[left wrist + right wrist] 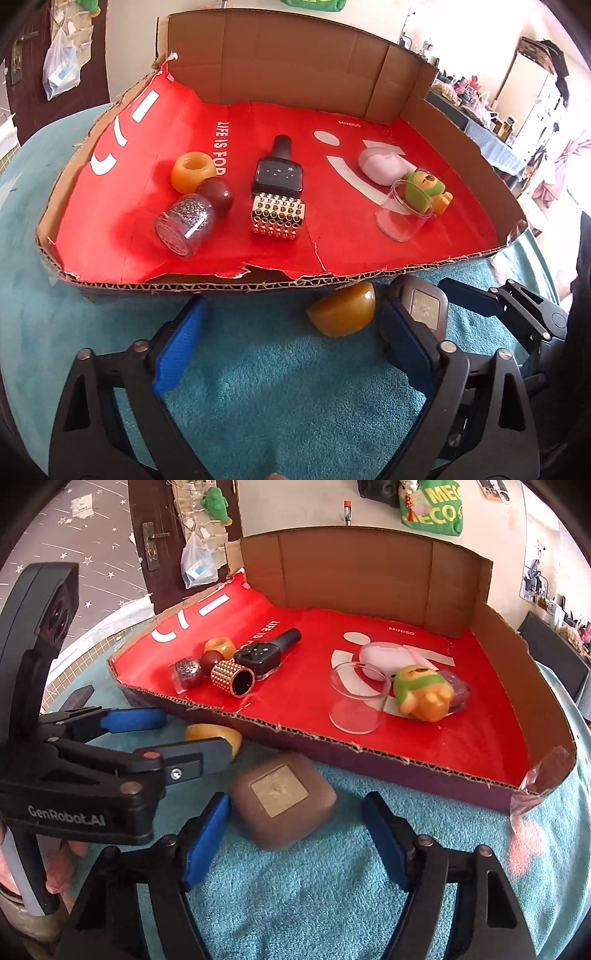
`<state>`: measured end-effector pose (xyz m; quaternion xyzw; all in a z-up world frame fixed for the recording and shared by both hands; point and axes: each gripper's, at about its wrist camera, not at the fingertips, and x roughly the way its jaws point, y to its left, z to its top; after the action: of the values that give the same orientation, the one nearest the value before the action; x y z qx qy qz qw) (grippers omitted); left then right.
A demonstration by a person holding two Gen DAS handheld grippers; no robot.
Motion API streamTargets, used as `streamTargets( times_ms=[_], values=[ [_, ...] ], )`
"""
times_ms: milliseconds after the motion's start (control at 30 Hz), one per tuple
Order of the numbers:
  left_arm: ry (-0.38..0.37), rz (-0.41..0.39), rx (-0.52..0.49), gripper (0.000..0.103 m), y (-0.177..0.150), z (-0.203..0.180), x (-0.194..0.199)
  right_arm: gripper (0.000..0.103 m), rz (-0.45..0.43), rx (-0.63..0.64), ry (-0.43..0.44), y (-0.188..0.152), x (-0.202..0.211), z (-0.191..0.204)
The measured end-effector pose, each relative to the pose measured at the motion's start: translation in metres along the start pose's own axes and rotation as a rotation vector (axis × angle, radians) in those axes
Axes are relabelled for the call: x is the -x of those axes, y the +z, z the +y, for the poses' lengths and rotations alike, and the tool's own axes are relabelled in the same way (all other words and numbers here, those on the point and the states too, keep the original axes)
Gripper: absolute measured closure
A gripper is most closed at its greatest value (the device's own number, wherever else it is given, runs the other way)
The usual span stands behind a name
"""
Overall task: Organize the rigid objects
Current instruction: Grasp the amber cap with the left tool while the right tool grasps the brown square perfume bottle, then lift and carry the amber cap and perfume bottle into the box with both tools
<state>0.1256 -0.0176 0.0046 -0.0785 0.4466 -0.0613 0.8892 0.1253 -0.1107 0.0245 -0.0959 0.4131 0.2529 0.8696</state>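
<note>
Both fingers gape: amber piece ahead of left, brown case between right

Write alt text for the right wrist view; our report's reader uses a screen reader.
The open right gripper straddles a brown square case on teal cloth. The left gripper frames an amber piece; behind, a red-lined cardboard tray holds small bottles and a toy.

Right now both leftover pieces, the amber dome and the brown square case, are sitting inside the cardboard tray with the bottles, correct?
Not quite. The amber dome and the brown square case lie outside the cardboard tray, on the teal towel in front of its near wall. The right wrist view shows this. The bottles are inside.
</note>
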Motion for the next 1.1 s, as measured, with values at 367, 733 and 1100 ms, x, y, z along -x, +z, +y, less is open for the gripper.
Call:
streamTargets(
  times_ms=[367, 733, 1100],
  values=[
    [-0.017, -0.025, -0.023, 0.067, -0.006, -0.002, 0.007, 0.044, -0.008, -0.001, 0.032, -0.002, 0.007, 0.001],
    [-0.042, -0.069, -0.054, 0.067, -0.015, -0.003, 0.038, 0.044, -0.029, -0.041, 0.117, 0.001, 0.032, -0.006],
    [-0.044, -0.15, -0.049, 0.068, 0.014, 0.004, 0.062, 0.044, -0.092, -0.058, 0.19, 0.041, 0.051, -0.012]
  ],
)
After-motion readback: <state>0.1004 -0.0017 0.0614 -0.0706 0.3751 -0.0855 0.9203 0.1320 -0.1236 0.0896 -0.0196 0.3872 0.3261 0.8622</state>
